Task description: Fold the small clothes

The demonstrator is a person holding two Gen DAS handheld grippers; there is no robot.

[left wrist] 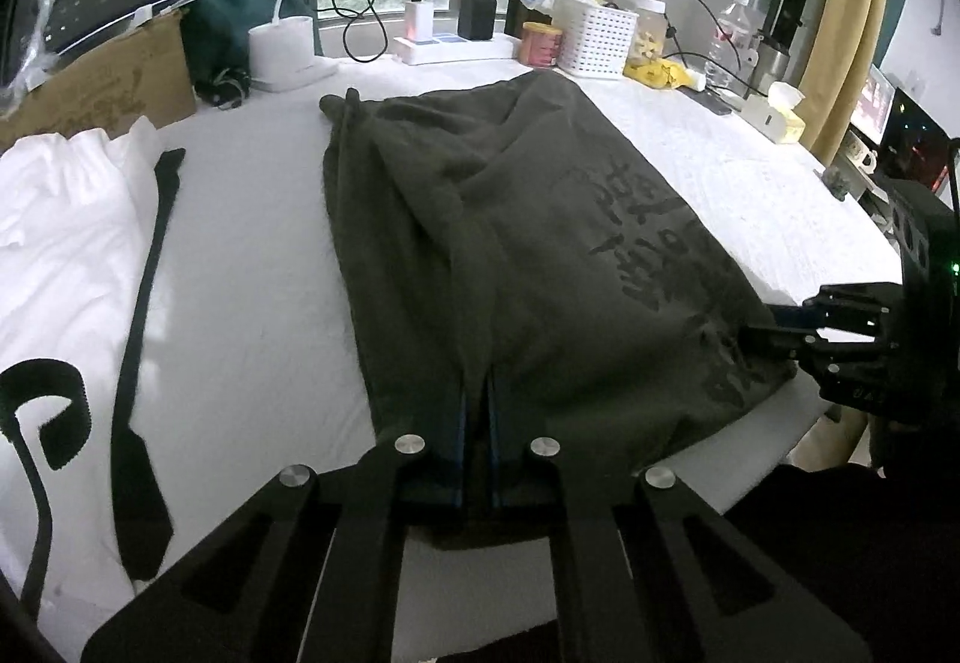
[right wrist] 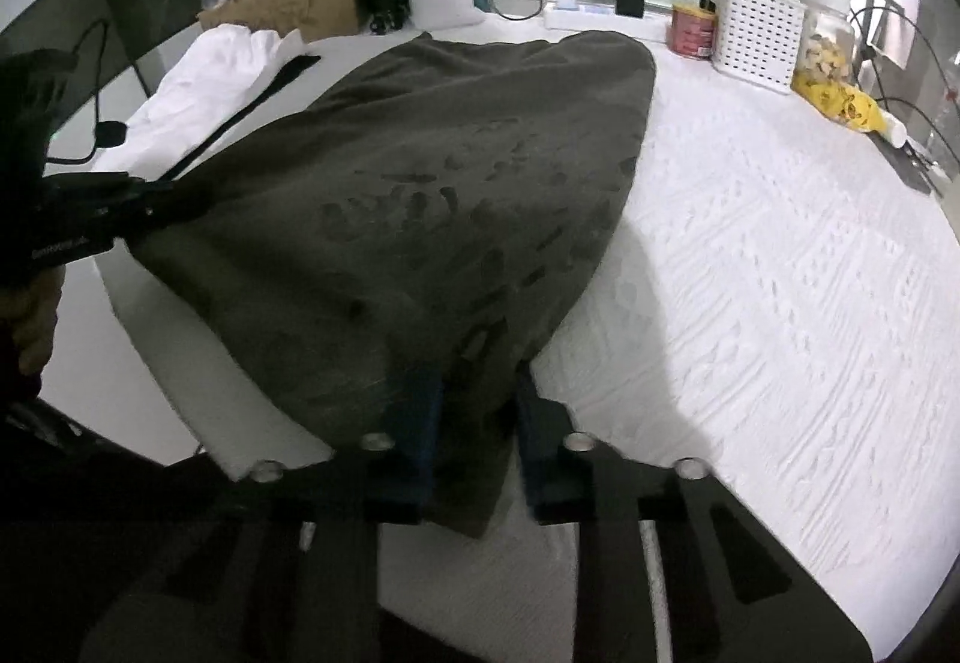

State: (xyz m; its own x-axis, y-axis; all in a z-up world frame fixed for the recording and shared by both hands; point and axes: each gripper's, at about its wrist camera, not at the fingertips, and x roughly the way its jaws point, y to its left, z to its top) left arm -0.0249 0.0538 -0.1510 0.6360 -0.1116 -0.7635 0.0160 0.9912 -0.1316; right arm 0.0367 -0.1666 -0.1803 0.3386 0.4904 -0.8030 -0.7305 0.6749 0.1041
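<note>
Slippage is the chief risk judged from this moment: the olive-green garment is held only at its near hem, by thin pinches of cloth. The left claw is pressed together on the hem near the garment's left side, with only a narrow fold caught between its blue-edged fingers. The right claw is pinched on a thicker bunch of cloth at the near right corner, so its fingers stand a little apart. If the two pinches are lifted or carried unevenly, one corner could be pulled free, or the fold line could be set askew. A layer could also be missed, since the cloth appears doubled along the left edge and it cannot be told how many layers are caught.

Drag is a second hazard. The far end is rumpled and rests close to the white basket, the red tin and the cables on the far side; a forward fold carried too far could nudge them. The black strap and white cloth at the left lie well apart and are unlikely to be disturbed.

The garment is spread lengthwise on the white-covered table, from near edge to far. It is dull olive, soft and creased, with darker printed characters on its right half, and a raised ridge runs down its middle.
</note>
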